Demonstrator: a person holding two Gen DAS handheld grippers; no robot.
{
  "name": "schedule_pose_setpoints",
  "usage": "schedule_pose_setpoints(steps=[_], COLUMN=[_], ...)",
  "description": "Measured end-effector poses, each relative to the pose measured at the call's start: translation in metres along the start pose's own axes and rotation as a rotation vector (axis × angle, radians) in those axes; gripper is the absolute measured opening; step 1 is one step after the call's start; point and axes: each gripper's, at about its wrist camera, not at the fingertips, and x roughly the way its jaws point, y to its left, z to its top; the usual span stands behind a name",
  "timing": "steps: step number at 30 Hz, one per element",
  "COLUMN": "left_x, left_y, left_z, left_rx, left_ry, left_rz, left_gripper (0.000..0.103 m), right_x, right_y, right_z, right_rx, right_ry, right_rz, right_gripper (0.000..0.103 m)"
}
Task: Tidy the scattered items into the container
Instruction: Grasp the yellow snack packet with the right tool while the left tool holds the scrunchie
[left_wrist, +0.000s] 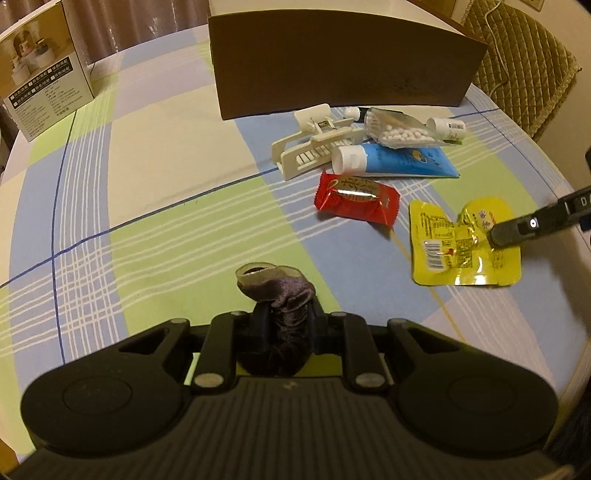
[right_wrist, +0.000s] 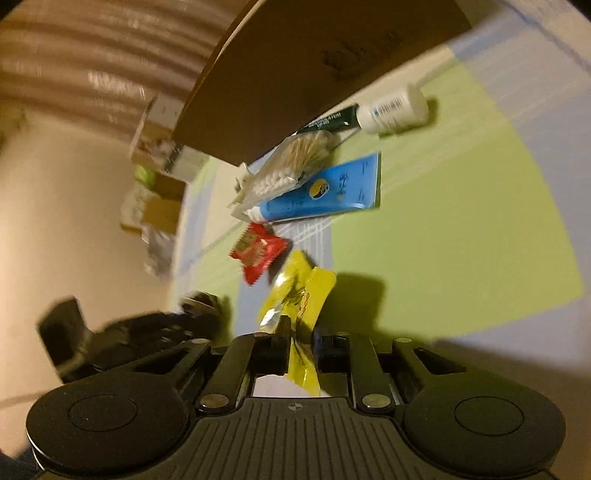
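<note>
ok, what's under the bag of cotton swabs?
The bag of cotton swabs lies across the blue tube and the cream plastic clip. A dark tube pokes out behind; the rest underneath is covered.

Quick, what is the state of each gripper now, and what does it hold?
Left gripper: closed on the dark purple scrunchie.
Right gripper: closed on the yellow packet, which lies on the table.
</note>
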Motion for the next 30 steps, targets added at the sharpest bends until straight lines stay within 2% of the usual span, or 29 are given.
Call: schedule_pose_setpoints(steps=[1, 4, 8, 12, 30], left_x=[-0.001, -0.003, -0.005, -0.013, -0.055], left_y=[0.0, 0.001, 0.0, -0.001, -0.014], left_z=[0.0, 0.001, 0.001, 0.003, 0.039], left_rx=[-0.003, -0.008, -0.013, -0.034, 0.012], left_ry=[0.001, -0.002, -0.009, -0.032, -0.165], left_rz=[0.001, -0.001, 0.001, -0.022, -0.03], left_gripper=[0.016, 0.016, 0.015, 0.009, 0.009], right_x=[-0.002, -0.006, -0.017, -0.033, -0.087], right_y=[-0.002, -0.001, 0.009, 0.019, 0.047], right_z=[-0.001, -0.001, 0.005, 0.012, 0.042], right_rx=[0.034, 0.076, 0.072, 0.059, 0.001], right_ry=[-0.015, -0.051, -0.082, -0.131, -0.323], right_rz=[0.037, 0.07, 0.083, 0.105, 0.068], right_gripper=[0.004, 0.004, 0.004, 0.004, 0.004])
